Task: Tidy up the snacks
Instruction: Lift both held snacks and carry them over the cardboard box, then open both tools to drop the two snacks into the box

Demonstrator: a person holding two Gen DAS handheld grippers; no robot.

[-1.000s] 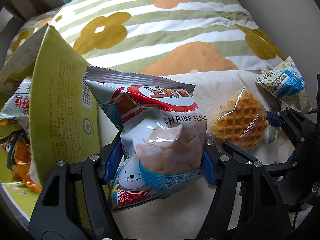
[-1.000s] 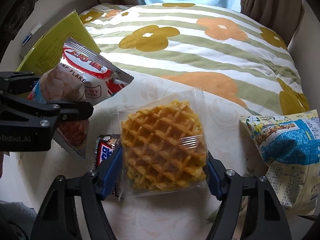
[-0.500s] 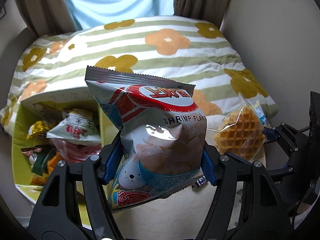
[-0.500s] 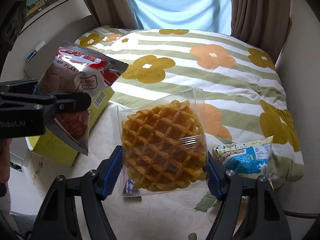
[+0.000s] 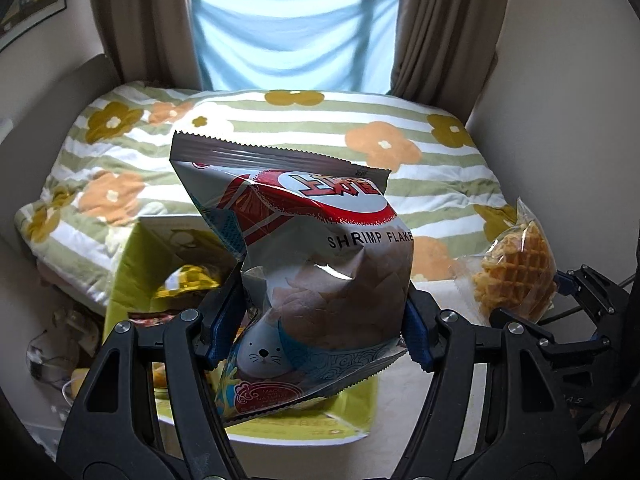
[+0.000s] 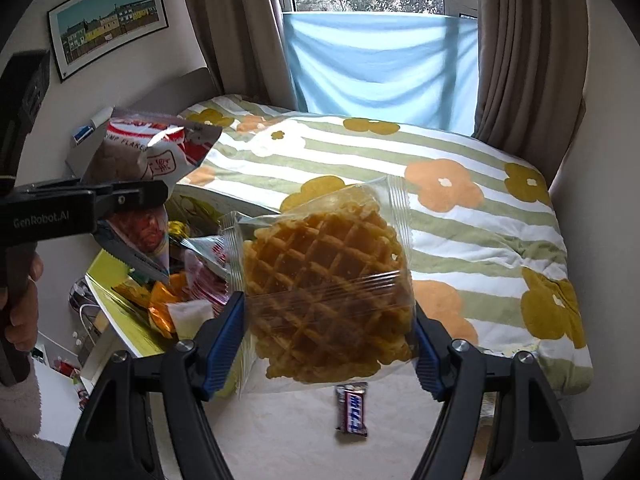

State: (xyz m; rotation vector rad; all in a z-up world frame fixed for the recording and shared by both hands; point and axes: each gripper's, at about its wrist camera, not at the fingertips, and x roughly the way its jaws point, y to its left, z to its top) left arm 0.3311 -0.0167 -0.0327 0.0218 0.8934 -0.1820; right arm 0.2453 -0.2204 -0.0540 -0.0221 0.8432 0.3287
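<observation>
My left gripper (image 5: 320, 332) is shut on a shrimp flakes bag (image 5: 316, 272) and holds it in the air above the open green snack box (image 5: 132, 264). My right gripper (image 6: 328, 344) is shut on a wrapped waffle (image 6: 324, 280) and holds it up beside the box (image 6: 116, 304), which has several snacks in it. The bag (image 6: 152, 156) and the left gripper show at the left in the right wrist view. The waffle (image 5: 516, 272) shows at the right in the left wrist view.
A small chocolate bar (image 6: 352, 410) lies on the white table (image 6: 288, 432) below the waffle. A floral striped duvet (image 6: 440, 200) covers the bed behind. Curtains and a blue cloth (image 5: 288, 36) hang at the window. A wall stands at the right.
Both grippers have risen with their snacks. The left one has carried the shrimp flakes bag over the green box. The blue-and-white packet has left view.
</observation>
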